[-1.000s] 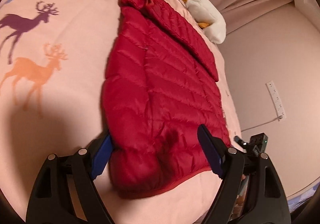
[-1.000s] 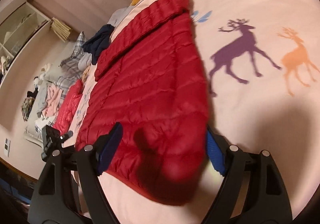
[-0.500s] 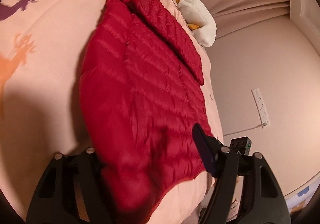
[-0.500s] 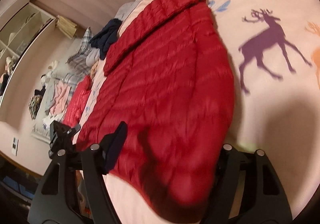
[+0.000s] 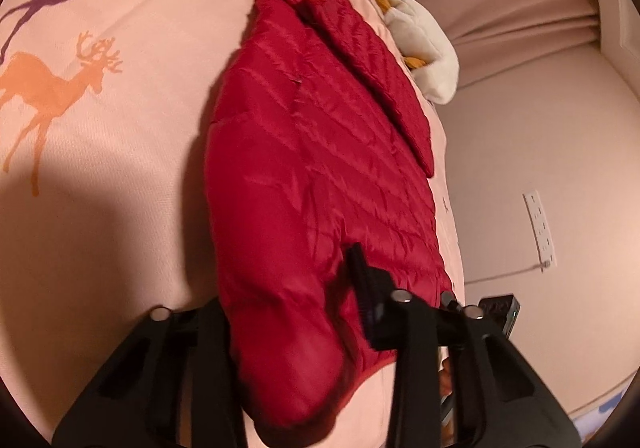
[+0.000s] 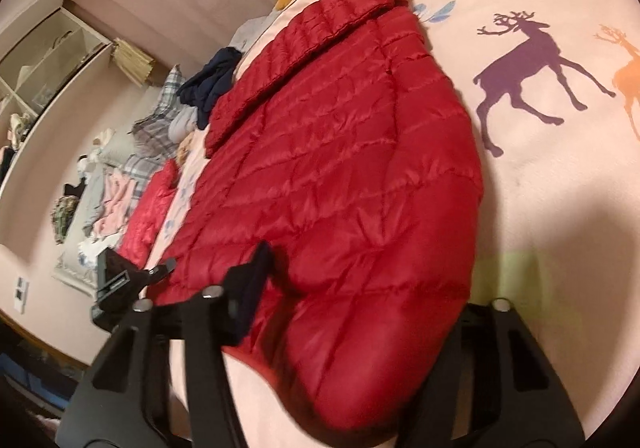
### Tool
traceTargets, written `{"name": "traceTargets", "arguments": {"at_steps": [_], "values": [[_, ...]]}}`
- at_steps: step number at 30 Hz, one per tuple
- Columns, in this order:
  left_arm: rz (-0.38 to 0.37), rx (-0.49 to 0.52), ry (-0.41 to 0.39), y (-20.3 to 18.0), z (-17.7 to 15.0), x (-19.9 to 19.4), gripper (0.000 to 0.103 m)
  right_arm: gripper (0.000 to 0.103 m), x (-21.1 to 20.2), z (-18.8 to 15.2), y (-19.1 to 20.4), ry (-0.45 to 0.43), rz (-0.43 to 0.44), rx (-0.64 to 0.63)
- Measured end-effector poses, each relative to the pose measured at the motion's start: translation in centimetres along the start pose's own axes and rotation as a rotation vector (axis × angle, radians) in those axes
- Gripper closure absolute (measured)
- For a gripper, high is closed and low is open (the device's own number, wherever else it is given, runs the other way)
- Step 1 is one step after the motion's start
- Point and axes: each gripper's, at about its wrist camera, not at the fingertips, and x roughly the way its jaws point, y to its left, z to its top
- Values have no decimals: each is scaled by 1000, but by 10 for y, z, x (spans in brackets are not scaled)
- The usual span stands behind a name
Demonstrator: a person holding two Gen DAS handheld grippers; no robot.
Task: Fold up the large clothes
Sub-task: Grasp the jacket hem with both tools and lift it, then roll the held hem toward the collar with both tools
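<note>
Both grippers have narrowed since a second ago, with the jacket's near hem now bunched up between their fingers. Left gripper [image 5: 292, 312] is closing on the hem's left corner, its far finger pressed into the padding. Right gripper [image 6: 360, 312] is closing on the right corner, fabric bulging between its jaws. The red quilted jacket [image 5: 320, 176] lies lengthwise on the pink deer-print bedspread [image 5: 120, 128], collar at the far end near a plush toy [image 5: 424, 40].

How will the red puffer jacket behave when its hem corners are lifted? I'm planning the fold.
The red puffer jacket looks soft and quilted, so it will likely sag between grips. Its shiny shell may slip. The left gripper and right gripper are closing around bulging padding.
</note>
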Motion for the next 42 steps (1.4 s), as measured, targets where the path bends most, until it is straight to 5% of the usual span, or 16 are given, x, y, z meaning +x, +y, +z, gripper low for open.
{"name": "traceTargets", "arguments": {"at_steps": [4, 9, 34, 42], "values": [[23, -8, -8, -1, -3, -3, 86, 75, -2, -5, -4, -23, -2, 28], [37, 53, -46, -17, -8, -16, 91, 87, -10, -11, 5, -56, 7, 10], [-117, 391, -204, -124, -7, -117, 91, 89, -131, 3, 95, -277, 237, -300], [-267, 484, -239, -149, -17, -149, 91, 88, -174, -3, 113, -364, 360, -388]]}}
